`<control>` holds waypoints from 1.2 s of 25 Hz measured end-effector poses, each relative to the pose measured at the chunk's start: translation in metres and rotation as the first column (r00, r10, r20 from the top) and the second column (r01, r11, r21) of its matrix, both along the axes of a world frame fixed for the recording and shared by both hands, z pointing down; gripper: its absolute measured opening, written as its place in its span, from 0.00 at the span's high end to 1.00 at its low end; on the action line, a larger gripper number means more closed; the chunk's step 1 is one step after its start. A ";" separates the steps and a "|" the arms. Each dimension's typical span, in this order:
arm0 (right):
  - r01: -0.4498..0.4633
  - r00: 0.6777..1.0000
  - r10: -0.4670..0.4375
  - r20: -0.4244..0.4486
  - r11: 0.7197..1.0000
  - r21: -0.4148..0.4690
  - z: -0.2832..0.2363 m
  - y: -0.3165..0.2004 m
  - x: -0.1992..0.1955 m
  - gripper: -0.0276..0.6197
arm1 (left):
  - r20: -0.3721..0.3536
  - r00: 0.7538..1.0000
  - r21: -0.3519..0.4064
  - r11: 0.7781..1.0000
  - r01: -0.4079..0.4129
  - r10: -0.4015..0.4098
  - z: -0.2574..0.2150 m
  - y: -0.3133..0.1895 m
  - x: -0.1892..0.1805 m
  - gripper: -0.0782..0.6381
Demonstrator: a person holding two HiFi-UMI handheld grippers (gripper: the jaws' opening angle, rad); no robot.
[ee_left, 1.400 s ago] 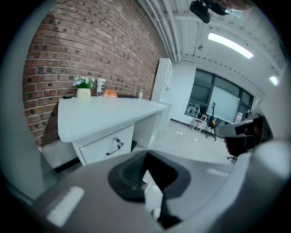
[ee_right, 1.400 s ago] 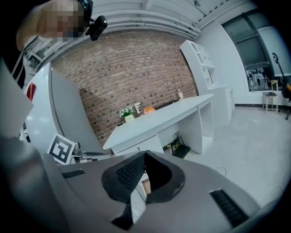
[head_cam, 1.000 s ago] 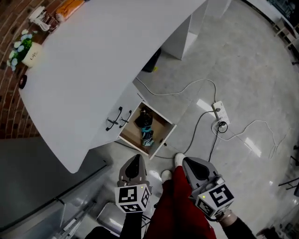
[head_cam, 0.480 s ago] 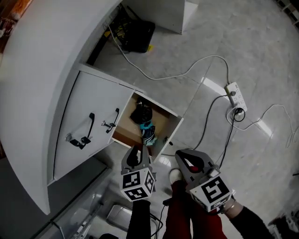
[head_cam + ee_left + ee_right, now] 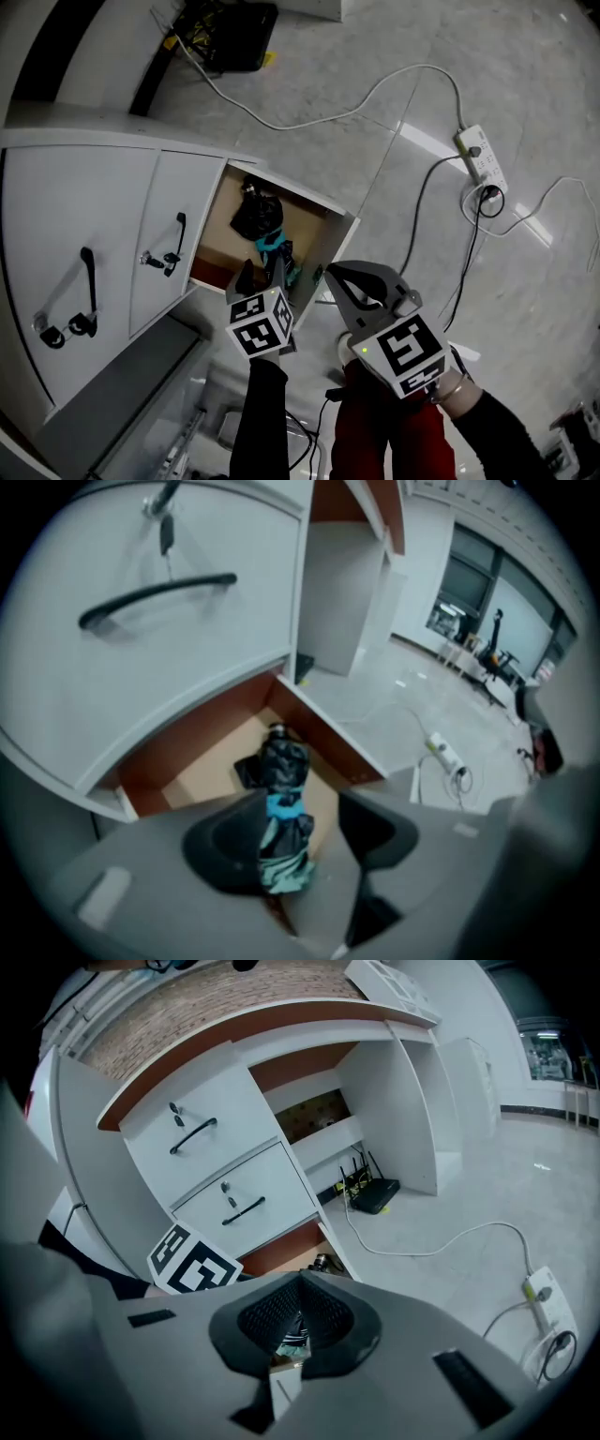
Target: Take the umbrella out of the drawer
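Below, glossy floor (image 5: 422, 56); left gripper (image 5: 262, 272) newly agape over umbrella (image 5: 281, 771) in drawer (image 5: 187, 742), right gripper (image 5: 299, 1316) closed, empty.

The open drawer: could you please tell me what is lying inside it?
A folded black-and-teal umbrella lies on the drawer's bare wooden floor. The left tool, its jaws just opening and empty above the umbrella, covers the drawer's near end, so anything there is unseen.
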State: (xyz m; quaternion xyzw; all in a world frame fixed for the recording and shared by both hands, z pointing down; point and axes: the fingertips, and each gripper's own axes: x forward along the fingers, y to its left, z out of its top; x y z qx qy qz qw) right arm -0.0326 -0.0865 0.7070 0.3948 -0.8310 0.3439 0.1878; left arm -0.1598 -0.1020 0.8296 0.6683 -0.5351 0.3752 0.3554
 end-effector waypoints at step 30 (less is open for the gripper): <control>0.046 0.999 -0.044 0.014 0.982 -0.181 0.113 0.006 -0.015 0.96 | 0.169 0.983 -0.252 0.967 -0.027 0.071 0.145 -0.020 -0.002 0.45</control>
